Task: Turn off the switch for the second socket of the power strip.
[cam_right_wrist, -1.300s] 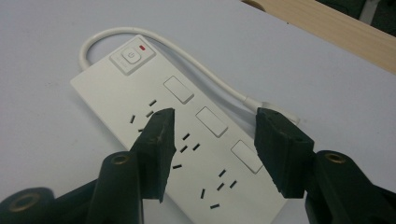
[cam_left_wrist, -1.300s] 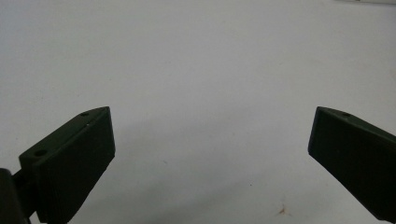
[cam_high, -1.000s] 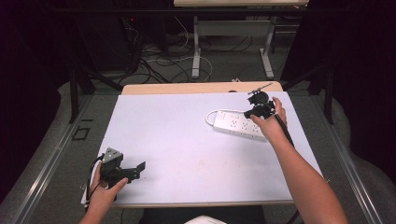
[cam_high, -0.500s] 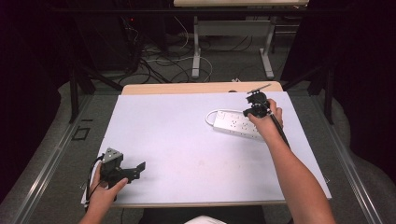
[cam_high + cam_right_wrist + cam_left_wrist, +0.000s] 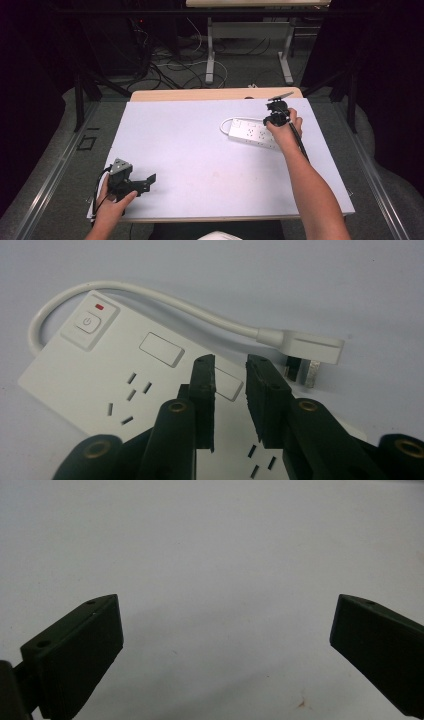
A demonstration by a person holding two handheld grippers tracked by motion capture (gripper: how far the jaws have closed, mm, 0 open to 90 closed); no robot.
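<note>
A white power strip (image 5: pixel 251 133) lies on the white table top (image 5: pixel 200 150) at the far right, its short cord (image 5: pixel 150 296) looping round to a white plug (image 5: pixel 314 347) that lies beside it. My right gripper (image 5: pixel 272 120) hovers over the strip's sockets (image 5: pixel 127 392). Its jaws (image 5: pixel 230 377) have just been closing; a narrow gap is left and nothing is between them. A power button (image 5: pixel 87 322) with a red light sits at the strip's end. My left gripper (image 5: pixel 149 181) rests near the front left edge, jaws wide open (image 5: pixel 225 630) over bare table.
The table's far edge is a wooden strip (image 5: pixel 200 94). Beyond it are loose floor cables (image 5: pixel 165 65) and the legs of another desk (image 5: pixel 210 55). Metal rails (image 5: pixel 55 170) run along both sides of the table.
The right hand has shifted slightly over the power strip. The left hand and its gripper have not moved.
</note>
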